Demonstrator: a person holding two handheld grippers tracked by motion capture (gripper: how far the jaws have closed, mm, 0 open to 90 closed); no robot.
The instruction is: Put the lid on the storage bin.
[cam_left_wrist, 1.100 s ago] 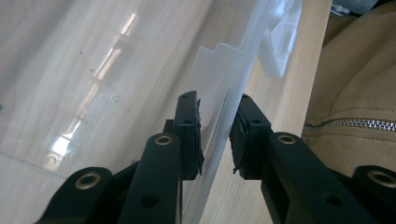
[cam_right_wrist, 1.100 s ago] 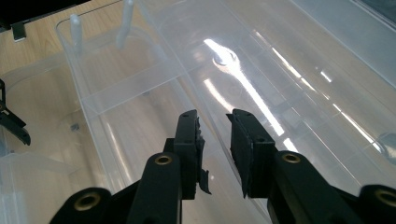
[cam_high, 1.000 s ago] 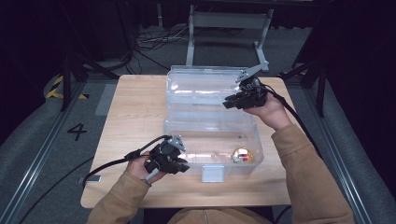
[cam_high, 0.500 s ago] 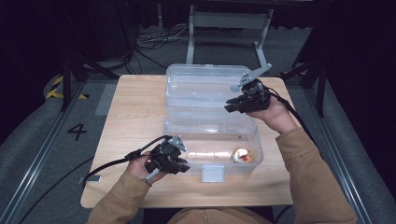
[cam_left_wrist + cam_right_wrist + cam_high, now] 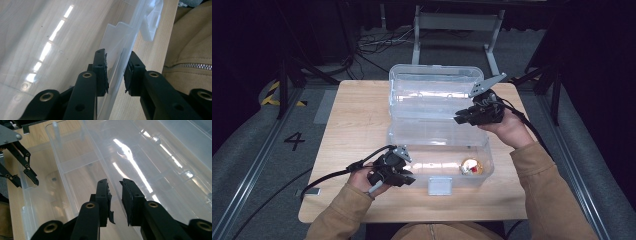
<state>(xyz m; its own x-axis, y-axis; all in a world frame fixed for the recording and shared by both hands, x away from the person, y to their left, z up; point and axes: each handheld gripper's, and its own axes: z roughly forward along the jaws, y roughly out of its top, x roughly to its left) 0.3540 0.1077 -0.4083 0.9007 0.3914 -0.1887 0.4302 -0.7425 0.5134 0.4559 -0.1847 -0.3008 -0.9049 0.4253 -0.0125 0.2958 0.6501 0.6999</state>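
Left tongs sit at the near-left corner of the box, jaws astride its front wall; in the left gripper view the clear wall runs up between the pads with a thin gap on each side, so no firm pinch shows. Right tongs reach in from the right edge of the table, where lid meets box. In the right gripper view the jaws straddle a clear rim and have just been closing on it; a slit of light remains at each pad, so they read as not yet clamped.

Box is clear plastic, mid-table, its front wall near the table's near edge. Lid stands open and leans toward the far edge. White latch on the front wall, centre. Small round orange thing lies inside at the near-right corner. Both cables trail off the table sides.
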